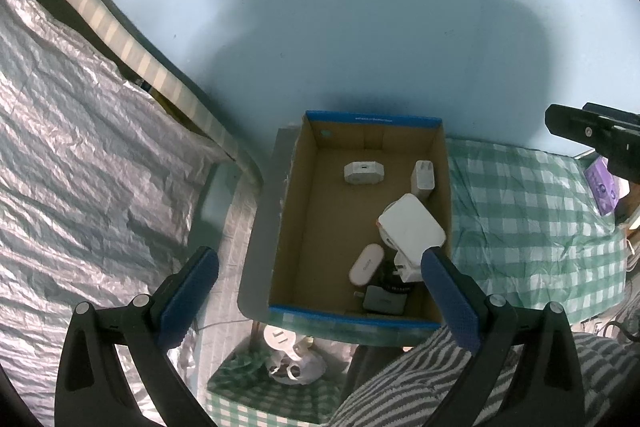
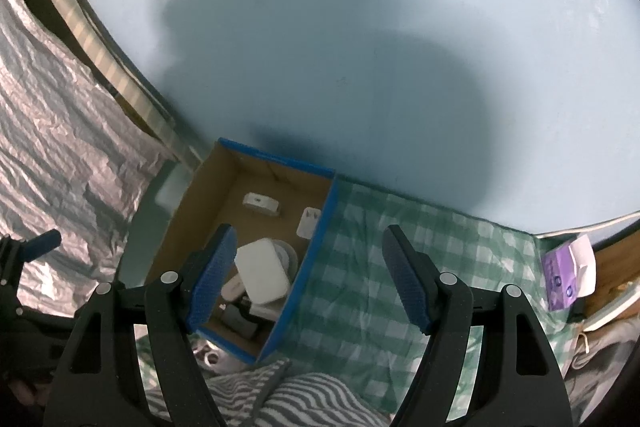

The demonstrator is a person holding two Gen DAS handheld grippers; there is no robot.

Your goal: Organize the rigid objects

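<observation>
blue-rimmed box (image 1: pixel 372 119) print too blurred

Chargers (image 1: pixel 412 227) lie in the box (image 1: pixel 280 219) on the cloth (image 1: pixel 520 207) — wall (image 1: pixel 320 7) behind.

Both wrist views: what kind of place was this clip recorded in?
Probably a lived-in room at home, perhaps a bedroom. A cardboard box of chargers sits on a green checked cloth against a pale blue wall, with striped fabric nearest the camera and crinkled silver sheeting to one side.
</observation>
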